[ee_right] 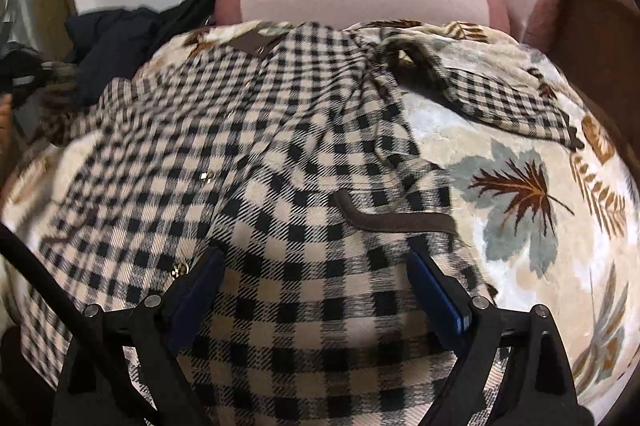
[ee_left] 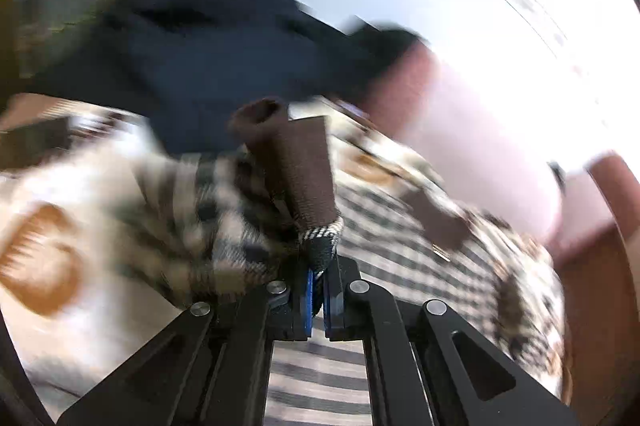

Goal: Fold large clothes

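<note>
One leaf-patterned blanket (ee_right: pixel 520 185) covers the surface, with the checked jacket (ee_right: pixel 304 161) spread across it and dark clothes (ee_right: pixel 116 41) piled beyond. Right gripper (ee_right: pixel 316 290) hovers over the jacket, jaws wide apart, holding nothing. Left gripper (ee_left: pixel 318 294) is pinched closed on the jacket's brown-trimmed cuff (ee_left: pixel 300 165).

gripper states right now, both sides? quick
Left gripper: shut on the checked jacket, pinched at its brown ribbed cuff.
Right gripper: open, holding nothing, jaws spread just above the jacket.
</note>
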The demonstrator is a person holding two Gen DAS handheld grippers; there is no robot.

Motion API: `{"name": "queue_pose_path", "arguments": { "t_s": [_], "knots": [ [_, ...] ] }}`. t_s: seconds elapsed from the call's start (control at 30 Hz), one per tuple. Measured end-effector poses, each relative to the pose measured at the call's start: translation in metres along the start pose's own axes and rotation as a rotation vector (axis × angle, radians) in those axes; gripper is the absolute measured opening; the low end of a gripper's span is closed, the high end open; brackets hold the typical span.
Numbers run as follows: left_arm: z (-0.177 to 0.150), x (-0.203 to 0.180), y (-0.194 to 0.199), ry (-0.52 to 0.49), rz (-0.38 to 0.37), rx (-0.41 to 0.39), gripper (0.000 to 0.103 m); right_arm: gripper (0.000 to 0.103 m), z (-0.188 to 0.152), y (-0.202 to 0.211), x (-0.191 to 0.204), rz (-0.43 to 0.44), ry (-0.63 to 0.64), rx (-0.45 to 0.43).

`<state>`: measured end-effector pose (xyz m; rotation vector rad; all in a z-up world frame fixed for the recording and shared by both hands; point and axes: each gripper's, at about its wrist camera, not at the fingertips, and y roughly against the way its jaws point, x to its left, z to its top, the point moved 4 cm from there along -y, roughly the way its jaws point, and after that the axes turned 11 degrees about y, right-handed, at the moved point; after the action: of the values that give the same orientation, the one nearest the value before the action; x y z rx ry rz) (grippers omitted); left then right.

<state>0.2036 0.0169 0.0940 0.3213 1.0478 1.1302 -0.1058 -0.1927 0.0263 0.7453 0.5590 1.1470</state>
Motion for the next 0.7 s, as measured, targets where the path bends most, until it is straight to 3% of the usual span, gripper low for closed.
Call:
{"name": "queue_pose_path", "arguments": {
  "t_s": [0.1, 0.23, 0.4, 0.53, 0.57, 0.63, 0.7],
  "knots": [
    [-0.045, -0.056, -0.04, -0.06, -0.052, 0.096, 0.003, 0.095, -0.001, 0.005, -0.016, 0.015, -0.057, -0.01],
    [-0.095, -0.099, -0.082, -0.099, -0.074, 0.195, 0.003, 0.095, -0.005, 0.008, -0.042, 0.037, -0.136, -0.021],
    [-0.13, -0.117, -0.118, -0.154, -0.022, 0.224, 0.003, 0.095, -0.009, 0.011, -0.072, 0.062, -0.222, -0.038],
    [-0.137, -0.115, -0.124, -0.158, -0.014, 0.237, 0.007, 0.095, -0.003, 0.012, -0.084, 0.071, -0.255, -0.056],
    [-0.136, -0.114, -0.12, -0.163, -0.024, 0.24, 0.011, 0.095, 0.0, 0.012, -0.086, 0.075, -0.258, -0.062],
    [-0.133, -0.112, -0.103, -0.185, -0.066, 0.249, 0.041, 0.095, 0.011, 0.012, -0.087, 0.082, -0.253, -0.073],
    [-0.126, -0.108, -0.074, -0.218, -0.093, 0.202, 0.054, 0.095, 0.025, 0.009, -0.084, 0.101, -0.238, -0.081]
  ]
}}
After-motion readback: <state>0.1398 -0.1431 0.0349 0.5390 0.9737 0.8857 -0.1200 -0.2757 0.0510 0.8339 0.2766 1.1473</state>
